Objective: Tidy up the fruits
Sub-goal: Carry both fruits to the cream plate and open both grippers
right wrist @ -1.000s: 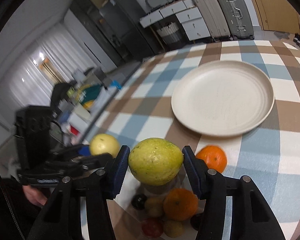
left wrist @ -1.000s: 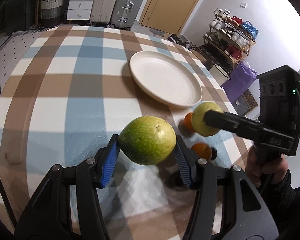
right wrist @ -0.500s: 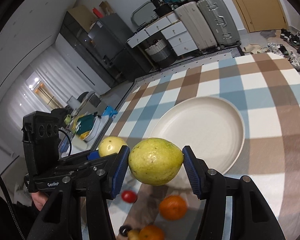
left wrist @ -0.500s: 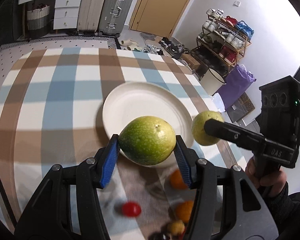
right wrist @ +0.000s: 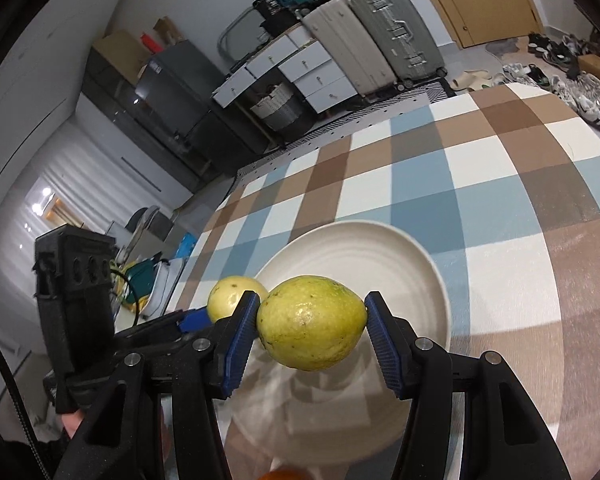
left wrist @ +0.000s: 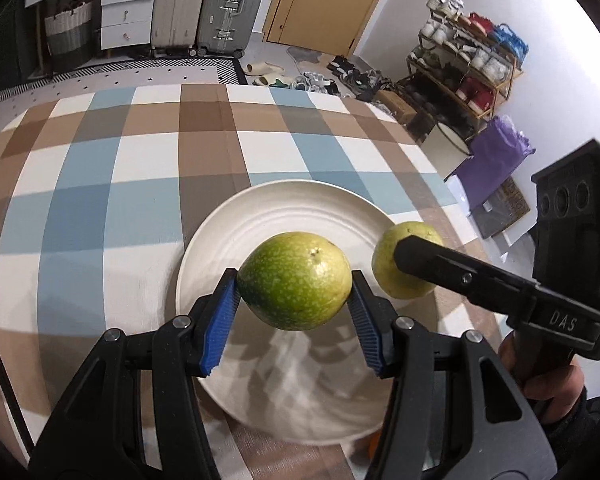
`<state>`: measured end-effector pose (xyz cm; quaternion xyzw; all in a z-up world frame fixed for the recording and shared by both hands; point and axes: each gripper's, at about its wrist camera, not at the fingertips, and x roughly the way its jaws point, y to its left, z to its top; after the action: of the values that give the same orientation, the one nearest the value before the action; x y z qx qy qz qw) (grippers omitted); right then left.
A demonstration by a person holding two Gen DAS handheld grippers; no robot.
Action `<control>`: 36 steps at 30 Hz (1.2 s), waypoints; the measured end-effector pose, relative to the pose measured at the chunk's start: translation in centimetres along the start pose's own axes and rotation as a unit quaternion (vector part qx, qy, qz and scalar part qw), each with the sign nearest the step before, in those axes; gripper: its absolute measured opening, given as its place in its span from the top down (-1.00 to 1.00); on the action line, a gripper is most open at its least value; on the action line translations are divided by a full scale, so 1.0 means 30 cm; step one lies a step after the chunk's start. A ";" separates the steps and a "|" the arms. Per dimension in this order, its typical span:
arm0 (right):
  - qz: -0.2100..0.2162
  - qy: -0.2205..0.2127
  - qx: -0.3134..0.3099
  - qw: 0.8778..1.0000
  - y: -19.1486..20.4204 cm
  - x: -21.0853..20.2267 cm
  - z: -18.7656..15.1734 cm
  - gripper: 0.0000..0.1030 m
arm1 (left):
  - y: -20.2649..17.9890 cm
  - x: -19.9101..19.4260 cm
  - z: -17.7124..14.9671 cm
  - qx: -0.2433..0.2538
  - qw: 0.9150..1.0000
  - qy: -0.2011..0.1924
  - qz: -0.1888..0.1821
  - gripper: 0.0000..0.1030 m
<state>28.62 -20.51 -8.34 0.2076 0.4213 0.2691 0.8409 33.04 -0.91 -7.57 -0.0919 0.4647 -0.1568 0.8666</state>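
Both hand-held grippers mid-carry: left hand-held gripper clamps green fruit, right hand-held gripper clamps yellow fruit. White plate just below; height above it unclear. Next: lower, release.

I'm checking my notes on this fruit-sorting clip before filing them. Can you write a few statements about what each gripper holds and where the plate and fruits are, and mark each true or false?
1. The left gripper holds a round green speckled fruit between its blue fingers. True.
2. The right gripper is empty. False: it is shut on a yellow-green oval fruit.
3. Both fruits are held above the round white plate. True.
4. The white plate already holds several fruits. False: no fruit lies on it.
5. The plate sits on a bare wooden tabletop. False: it sits on a checked blue, brown and white tablecloth.
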 end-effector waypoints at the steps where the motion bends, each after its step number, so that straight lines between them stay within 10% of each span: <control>1: 0.000 0.000 0.004 1.000 -0.007 0.007 0.005 -0.07 | 0.002 0.015 0.008 0.000 1.000 0.002 0.001 0.00; 15: -0.026 0.000 0.036 0.999 -0.074 0.085 0.061 -0.17 | -0.017 0.118 0.067 0.018 1.000 0.012 0.021 -0.01; 18: -0.013 -0.014 0.038 0.999 -0.068 0.066 0.063 -0.42 | -0.027 0.095 0.074 0.031 0.999 0.002 0.028 -0.01; 36: -0.030 -0.054 0.012 0.998 0.046 -0.138 0.002 -0.42 | -0.077 -0.190 -0.012 0.053 0.992 -0.070 0.089 -0.06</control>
<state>26.22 -22.06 -5.03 0.2188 0.3848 0.2268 0.8675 29.36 -1.03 -2.63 -0.0145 0.3999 -0.0968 0.9113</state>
